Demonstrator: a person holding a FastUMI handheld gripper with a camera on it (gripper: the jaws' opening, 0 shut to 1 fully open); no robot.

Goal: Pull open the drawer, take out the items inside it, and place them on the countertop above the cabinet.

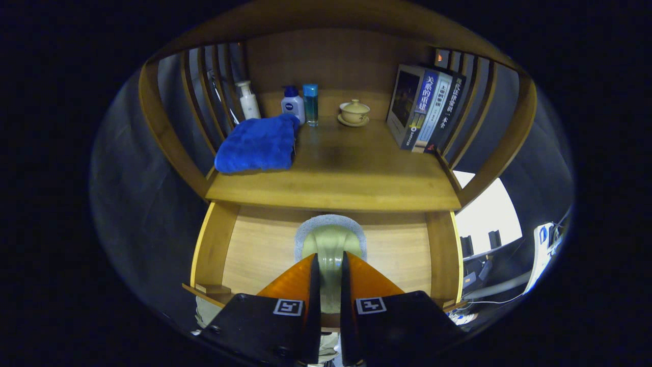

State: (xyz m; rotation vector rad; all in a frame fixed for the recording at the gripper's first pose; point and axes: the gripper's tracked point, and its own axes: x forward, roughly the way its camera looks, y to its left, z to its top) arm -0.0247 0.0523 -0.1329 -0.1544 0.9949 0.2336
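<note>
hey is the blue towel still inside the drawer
No, the folded blue towel lies on the countertop in front of the bottles, while the gripper is closed on a pale green item in the open drawer.

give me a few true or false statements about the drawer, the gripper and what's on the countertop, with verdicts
1. The drawer is pulled open. True.
2. The gripper is wide open with nothing between its fingers. False: the fingers are close together on a pale green item, which lies on a grey mat in the drawer.
3. A folded blue towel lies on the countertop. True.
4. The books lie flat in a stack beside the towel. False: they stand leaning at the far side of the countertop from the towel.
5. A lidded cup on a saucer stands at the back of the countertop. True.
6. The pale green item is already on the countertop. False: it is in the drawer.
</note>
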